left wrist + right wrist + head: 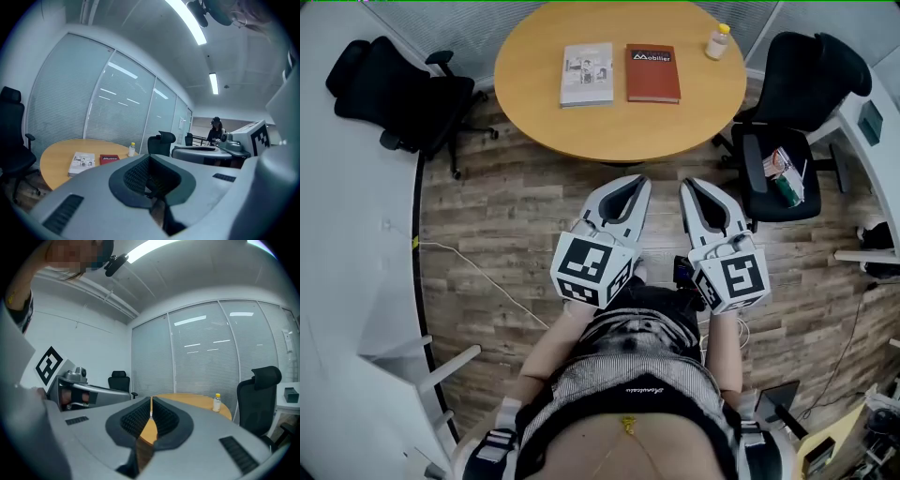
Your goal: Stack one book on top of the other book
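While both grippers hang short of the round table (619, 131), neither carries anything. Left gripper (635, 182): jaws together, ribbed pads meeting, nothing between them, tips pointing at the table's near edge. Right gripper (693, 183): jaws likewise closed on themselves, only a thin seam between the pads, just beside the left one and the same way short of the table. Each marker cube sits close to the person's torso (623, 394). Plank floor (506, 216) lies between grippers and table; a thin pale cable (478, 272) trails across it, off the table's near left. On the table, toward its far half, two books lie flat and side by side, not stacked: pale grey book (587, 73) on the left, red book (653, 73) on the right, a narrow strip of tabletop between them, edges roughly parallel. Small bottle with yellow cap (718, 41) stands upright at the table's far right rim, well apart from the red book. Black office chair (403, 94) left of the table; second black chair (792, 122) right of it, with small items on its seat. Beyond the table, a glass wall with closed blinds (117, 108).
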Motion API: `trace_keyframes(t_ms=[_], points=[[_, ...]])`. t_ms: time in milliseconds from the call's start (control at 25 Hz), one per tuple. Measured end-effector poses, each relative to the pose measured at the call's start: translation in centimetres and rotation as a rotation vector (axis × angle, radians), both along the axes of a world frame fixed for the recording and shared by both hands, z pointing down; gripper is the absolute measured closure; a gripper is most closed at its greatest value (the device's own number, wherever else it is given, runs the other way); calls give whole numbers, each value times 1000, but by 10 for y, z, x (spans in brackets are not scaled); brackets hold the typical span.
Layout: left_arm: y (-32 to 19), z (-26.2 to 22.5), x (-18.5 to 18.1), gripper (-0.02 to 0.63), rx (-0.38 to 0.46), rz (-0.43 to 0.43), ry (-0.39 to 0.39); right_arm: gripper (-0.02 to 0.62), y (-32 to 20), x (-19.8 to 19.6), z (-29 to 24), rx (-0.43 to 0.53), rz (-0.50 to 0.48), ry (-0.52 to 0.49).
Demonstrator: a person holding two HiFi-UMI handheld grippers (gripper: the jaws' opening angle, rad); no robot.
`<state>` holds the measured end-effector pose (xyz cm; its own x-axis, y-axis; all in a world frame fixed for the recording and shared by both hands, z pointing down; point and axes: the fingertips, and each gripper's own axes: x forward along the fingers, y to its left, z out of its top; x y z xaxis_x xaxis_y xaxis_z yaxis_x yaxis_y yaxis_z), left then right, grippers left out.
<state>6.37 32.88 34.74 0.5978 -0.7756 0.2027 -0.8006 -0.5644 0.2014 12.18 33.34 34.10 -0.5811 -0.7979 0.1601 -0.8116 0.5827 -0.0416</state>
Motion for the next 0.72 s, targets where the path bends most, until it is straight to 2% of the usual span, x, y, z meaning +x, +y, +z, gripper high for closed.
trace_keyframes(t_ms=[320, 720], points=[[-67, 4, -10, 586, -17, 61, 42, 568, -62, -18, 5, -6, 37, 4], [-144, 7, -41, 587, -27, 123, 51, 568, -139, -57, 8, -15, 74, 6]])
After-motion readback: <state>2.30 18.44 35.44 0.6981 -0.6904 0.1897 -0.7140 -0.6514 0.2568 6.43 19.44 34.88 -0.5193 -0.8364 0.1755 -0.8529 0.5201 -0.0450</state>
